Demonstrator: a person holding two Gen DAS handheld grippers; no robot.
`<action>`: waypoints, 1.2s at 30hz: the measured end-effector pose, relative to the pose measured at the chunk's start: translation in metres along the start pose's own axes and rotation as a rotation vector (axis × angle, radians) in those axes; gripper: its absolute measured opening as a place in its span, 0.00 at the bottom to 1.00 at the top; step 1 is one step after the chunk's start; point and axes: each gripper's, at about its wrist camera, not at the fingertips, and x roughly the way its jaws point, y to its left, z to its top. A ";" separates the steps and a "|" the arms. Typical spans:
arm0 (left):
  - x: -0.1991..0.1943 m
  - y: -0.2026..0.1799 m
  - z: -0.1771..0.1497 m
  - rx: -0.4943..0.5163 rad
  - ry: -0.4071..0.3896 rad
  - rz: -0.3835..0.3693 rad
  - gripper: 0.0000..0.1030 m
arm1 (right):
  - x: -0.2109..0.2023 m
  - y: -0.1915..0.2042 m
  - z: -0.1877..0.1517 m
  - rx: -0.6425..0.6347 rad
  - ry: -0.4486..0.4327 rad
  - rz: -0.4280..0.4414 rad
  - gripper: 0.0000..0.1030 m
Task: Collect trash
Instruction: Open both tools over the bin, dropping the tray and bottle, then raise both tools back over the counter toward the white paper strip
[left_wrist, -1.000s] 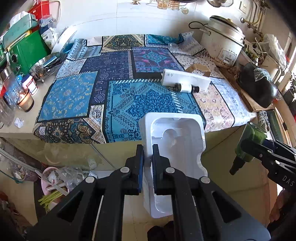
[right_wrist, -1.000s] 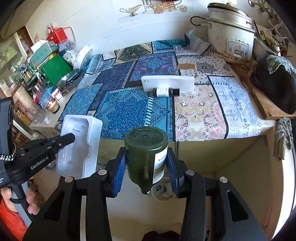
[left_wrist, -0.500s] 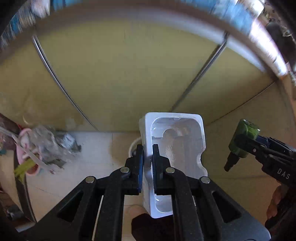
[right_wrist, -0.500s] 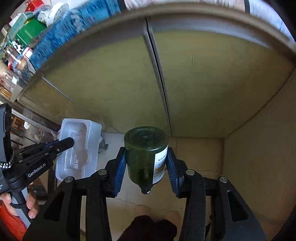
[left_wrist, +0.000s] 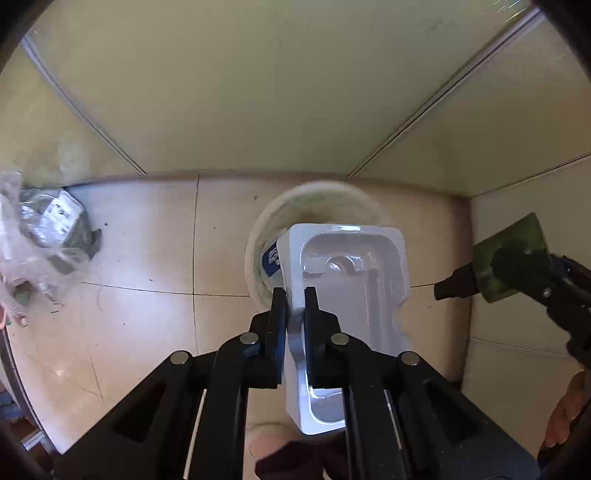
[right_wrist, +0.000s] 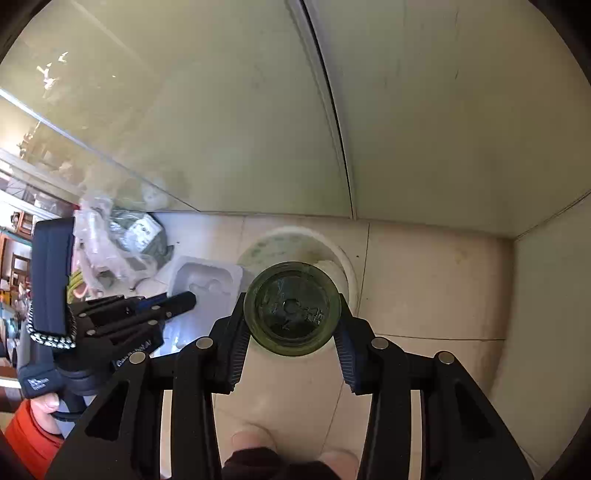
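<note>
Left wrist view: the left gripper (left_wrist: 294, 295) is clamped on the wall of a white plastic tray insert (left_wrist: 351, 280), held above the round bin (left_wrist: 258, 236) on the tiled floor (left_wrist: 140, 258). At three o'clock, the right gripper (right_wrist: 291, 314) pinches a green glass bottle (right_wrist: 291, 314) over the bin's rim.

We see a plain white moulded tray (left_wrist: 351, 295) w/ a blue-and-white label (left_wrist: 271, 258) at its left edge. Right of the tray, the bottle (right_wrist: 291, 308) is dark olive green, translucent, w/ a black neck. Both grippers, left (left_wrist: 294, 295) and right (right_wrist: 291, 317), are matte black w/ blue ridged pads. Behind the tray the bin (left_wrist: 258, 236) is off-white, greenish stains inside. Floor tiles (left_wrist: 140, 251) are pale cream; cabinet doors (left_wrist: 240, 85) are yellowish cream. Far left of the tray: clear plastic bags (left_wrist: 40, 236) w/ grey-green contents. Sleeve (right_wrist: 26, 435) is orange.
</note>
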 end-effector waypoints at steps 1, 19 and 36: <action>0.013 0.002 0.002 0.003 0.008 0.011 0.07 | 0.013 -0.003 0.002 -0.003 0.015 0.004 0.38; 0.039 0.018 0.013 -0.032 0.031 -0.027 0.19 | 0.052 -0.002 0.006 -0.020 0.108 0.014 0.43; -0.263 -0.034 -0.002 -0.063 -0.124 -0.028 0.23 | -0.226 0.084 0.032 -0.049 -0.035 0.008 0.43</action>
